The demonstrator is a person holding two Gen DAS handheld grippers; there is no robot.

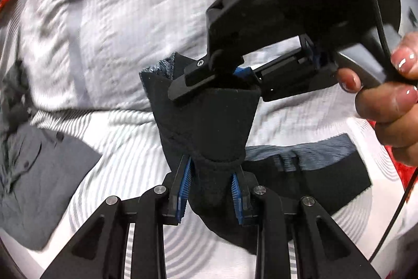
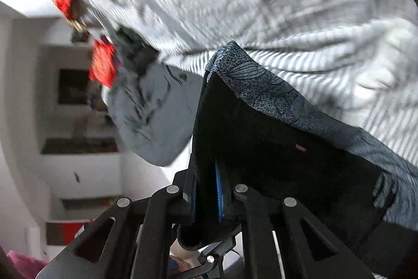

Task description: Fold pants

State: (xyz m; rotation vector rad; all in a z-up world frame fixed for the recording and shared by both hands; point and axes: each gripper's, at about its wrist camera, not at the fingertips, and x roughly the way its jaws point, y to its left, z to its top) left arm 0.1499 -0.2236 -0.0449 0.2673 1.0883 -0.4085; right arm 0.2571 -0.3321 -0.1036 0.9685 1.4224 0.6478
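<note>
The pants (image 1: 211, 127) are dark, nearly black, with a blue-grey patterned inner side (image 2: 263, 85). My left gripper (image 1: 213, 169) is shut on a bunched fold of the pants and holds it above the striped sheet (image 1: 117, 137). My right gripper (image 1: 216, 80) shows in the left wrist view, held by a hand (image 1: 386, 101), and is shut on the same piece of cloth just beyond my left fingertips. In the right wrist view my right gripper (image 2: 206, 174) pinches the dark cloth edge. The rest of the pants (image 1: 324, 169) lies flat at the right.
A white-and-grey striped sheet covers the surface. A grey buttoned garment (image 1: 34, 174) lies at the left and also shows in the right wrist view (image 2: 154, 117). Red fabric (image 2: 102, 64) lies at the sheet's edge. Shelves (image 2: 78, 122) stand beyond.
</note>
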